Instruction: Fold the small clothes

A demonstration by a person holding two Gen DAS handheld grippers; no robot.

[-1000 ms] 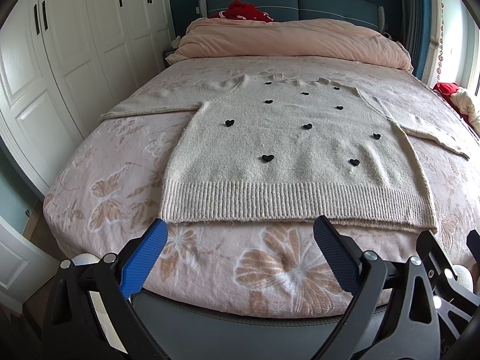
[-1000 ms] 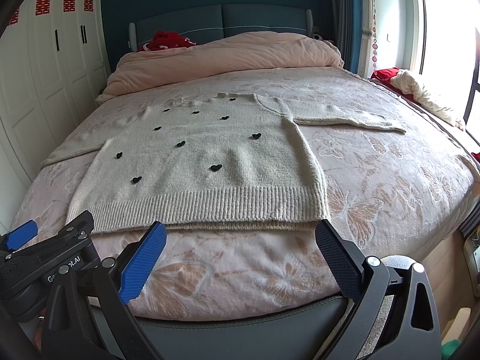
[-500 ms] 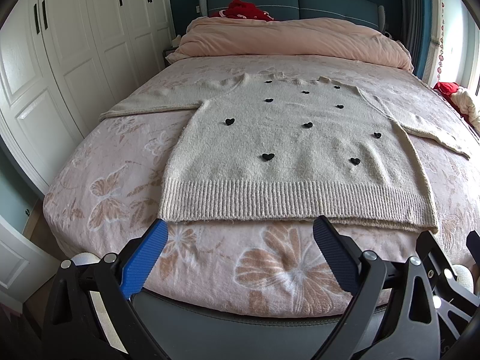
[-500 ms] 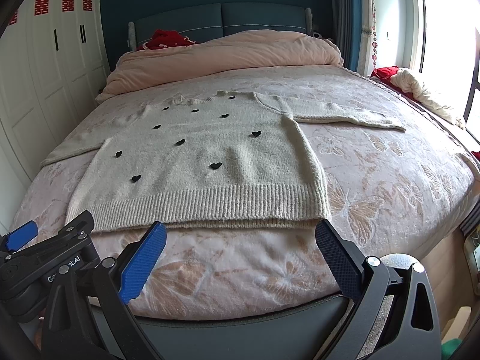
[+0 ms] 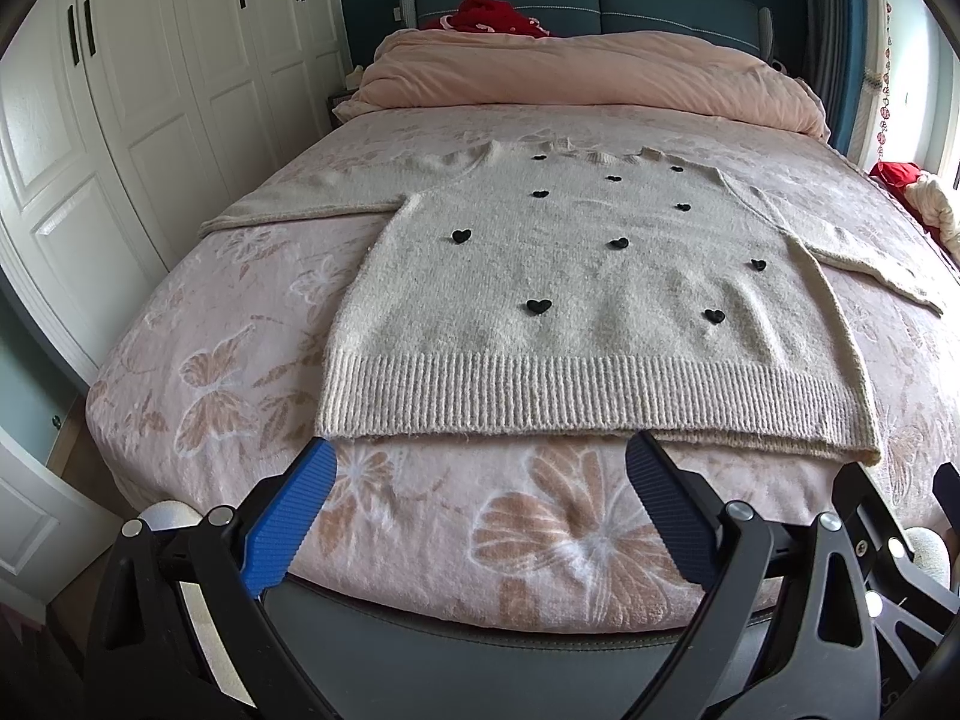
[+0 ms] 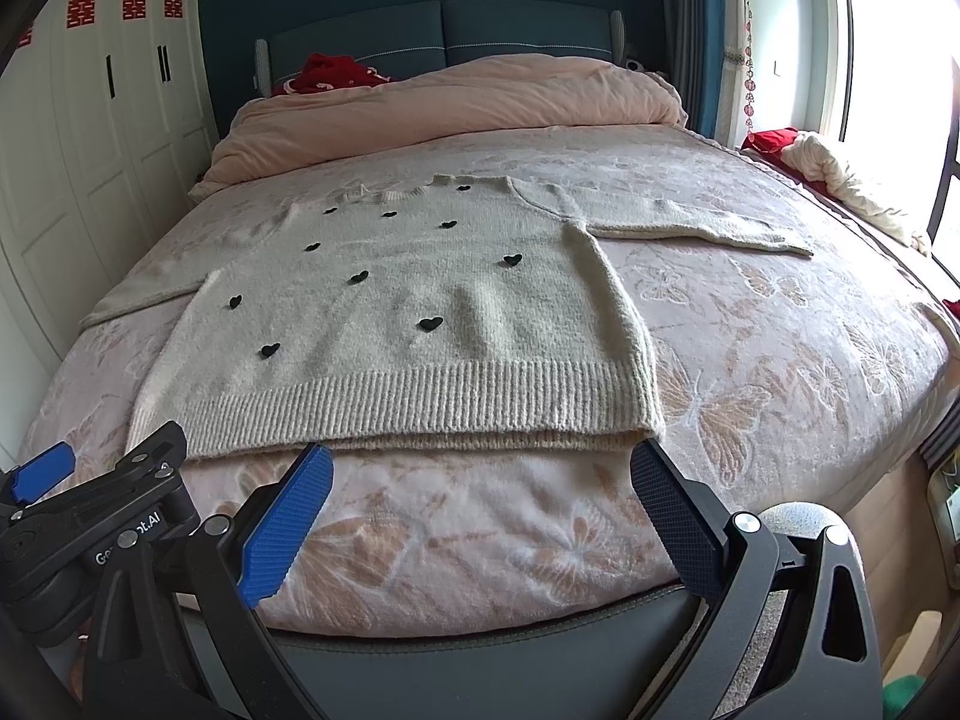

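One cream sweater [image 5: 576,300] with ten small black hearts [image 5: 538,305] lay flat on the bed [image 5: 198,372], both sleeves spread, its ribbed hem just ahead of the fingertips. The left tool [image 5: 480,468] and the right tool [image 6: 480,471] each gaped wide, holding nothing, side by side at the bed's foot.

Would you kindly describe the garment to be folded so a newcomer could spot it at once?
On the pink butterfly-print bed, nearer the foot than the rolled pink duvet, lies a cream knit sweater, flat with sleeves spread. Small black hearts dot its front, unlike the plain duvet.
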